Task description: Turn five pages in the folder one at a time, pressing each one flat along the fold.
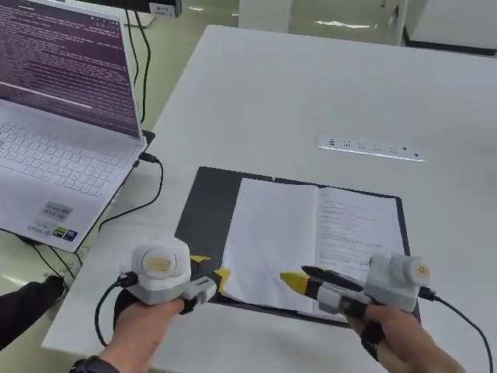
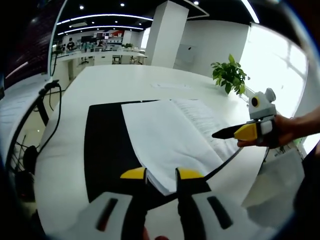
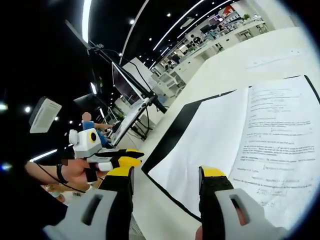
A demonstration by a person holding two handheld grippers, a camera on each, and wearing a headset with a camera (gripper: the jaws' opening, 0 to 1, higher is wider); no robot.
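Folder [image 1: 203,210]: black, stiff, matte cover, rectangular, lying open and flat at the near edge of the counter [image 1: 311,93], closer to its left side. On it, a blank white page [image 1: 272,233], thin and smooth, bows slightly up from the fold and leaves a strip of bare black cover at the left. Beside it lies a printed page [image 1: 353,225], white with fine lines of small text that cannot be read. The counter is white, smooth and matte, with a long narrow power strip [image 1: 371,148] set flush in it beyond the folder. A silver laptop [image 1: 54,116] with a lit screen of text stands just off the counter's left edge, and a black cable [image 1: 147,194] loops from it. The room is an open office with bright strip lights on a dark ceiling, a square white column [image 2: 165,32] and a green potted plant [image 2: 230,75] past the far edge. Left gripper [image 1: 211,268]: white body, black jaws with yellow tips, at the folder's near left corner. Its jaws stand narrowly apart, the blank page's near corner lying between the tips; whether they touch the paper cannot be told. Right gripper [image 1: 303,278]: same build, held over the near edge of the pages, jaws wide apart and holding nothing.
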